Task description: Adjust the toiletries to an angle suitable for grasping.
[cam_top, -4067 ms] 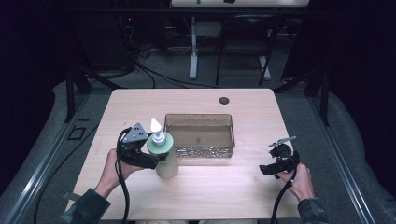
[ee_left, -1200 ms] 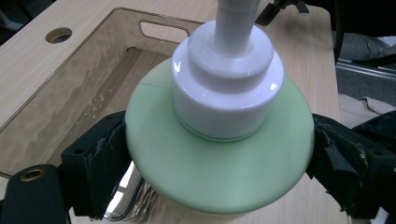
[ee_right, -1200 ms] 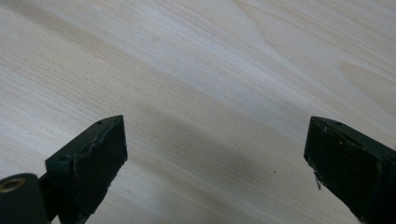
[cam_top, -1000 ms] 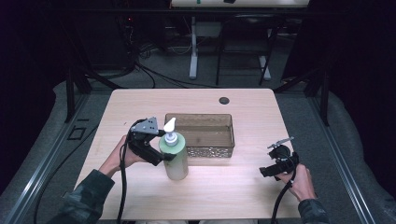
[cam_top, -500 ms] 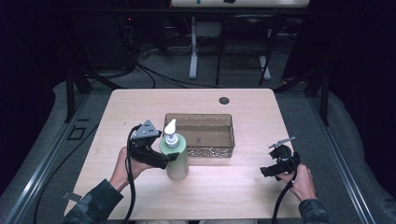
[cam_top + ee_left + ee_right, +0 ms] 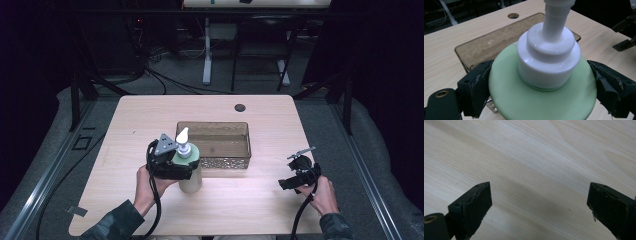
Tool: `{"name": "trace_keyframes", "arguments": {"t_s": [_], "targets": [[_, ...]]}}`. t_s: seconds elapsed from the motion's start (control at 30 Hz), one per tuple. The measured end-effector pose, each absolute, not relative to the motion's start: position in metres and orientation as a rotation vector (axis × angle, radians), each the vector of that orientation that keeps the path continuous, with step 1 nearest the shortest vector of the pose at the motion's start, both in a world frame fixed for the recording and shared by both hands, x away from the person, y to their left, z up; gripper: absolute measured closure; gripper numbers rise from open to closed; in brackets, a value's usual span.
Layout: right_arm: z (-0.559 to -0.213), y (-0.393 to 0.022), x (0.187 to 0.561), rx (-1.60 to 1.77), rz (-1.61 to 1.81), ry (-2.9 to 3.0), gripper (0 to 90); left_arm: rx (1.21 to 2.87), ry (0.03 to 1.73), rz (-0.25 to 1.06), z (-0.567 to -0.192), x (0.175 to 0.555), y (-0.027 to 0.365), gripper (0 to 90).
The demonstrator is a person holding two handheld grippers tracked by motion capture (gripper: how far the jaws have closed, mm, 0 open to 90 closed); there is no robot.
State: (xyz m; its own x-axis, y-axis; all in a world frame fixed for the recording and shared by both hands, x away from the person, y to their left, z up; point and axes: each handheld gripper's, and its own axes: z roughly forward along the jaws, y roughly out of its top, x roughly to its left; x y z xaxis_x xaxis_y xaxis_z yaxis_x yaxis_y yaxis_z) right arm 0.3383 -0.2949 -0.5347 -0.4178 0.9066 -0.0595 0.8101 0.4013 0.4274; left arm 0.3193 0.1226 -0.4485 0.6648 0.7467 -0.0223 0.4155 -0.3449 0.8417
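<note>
Bottle (image 6: 190, 167) shifted left, pale green, white pump (image 6: 182, 138)

My left gripper (image 6: 541, 100): jaws just closing, pads against green bottle (image 6: 541, 100) shoulder on both sides. White pump (image 6: 548, 53) rises centre. Brown tray (image 6: 496, 42) just behind, on table (image 6: 454, 35). Other gripper (image 6: 625, 35) far right.

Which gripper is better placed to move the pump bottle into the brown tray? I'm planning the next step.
Left. The left gripper already has its jaws around the green pump bottle, just in front of the brown tray. The right gripper hangs open over bare table, far off.
</note>
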Motion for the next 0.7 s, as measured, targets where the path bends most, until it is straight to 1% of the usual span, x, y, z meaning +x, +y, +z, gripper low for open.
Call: {"name": "trace_keyframes", "arguments": {"t_s": [0.17, 0.23, 0.4, 0.53, 0.6, 0.63, 0.7], "targets": [[-0.534, -0.295, 0.338, 1.499, 0.489, 2.379, 5.3, 2.009, 0.882, 0.44, -0.447, 0.322, 0.125, 12.0], [-0.534, -0.295, 0.338, 1.495, 0.483, 2.378, 5.3, 2.047, 0.819, 0.399, -0.445, 0.326, 0.128, 12.0], [-0.534, -0.295, 0.338, 1.503, 0.496, 2.375, 5.2, 2.094, 0.757, 0.351, -0.442, 0.331, 0.131, 12.1], [-0.534, -0.295, 0.338, 1.501, 0.495, 2.374, 5.3, 2.146, 0.628, 0.286, -0.441, 0.339, 0.136, 12.2], [-0.534, -0.295, 0.338, 1.496, 0.491, 2.376, 5.3, 2.144, 0.629, 0.275, -0.441, 0.34, 0.137, 12.2], [-0.534, -0.296, 0.338, 1.495, 0.488, 2.377, 5.3, 2.184, 0.557, 0.249, -0.439, 0.344, 0.138, 12.2], [-0.534, -0.296, 0.338, 1.495, 0.488, 2.376, 5.3, 2.188, 0.533, 0.224, -0.439, 0.348, 0.14, 12.2]]}}
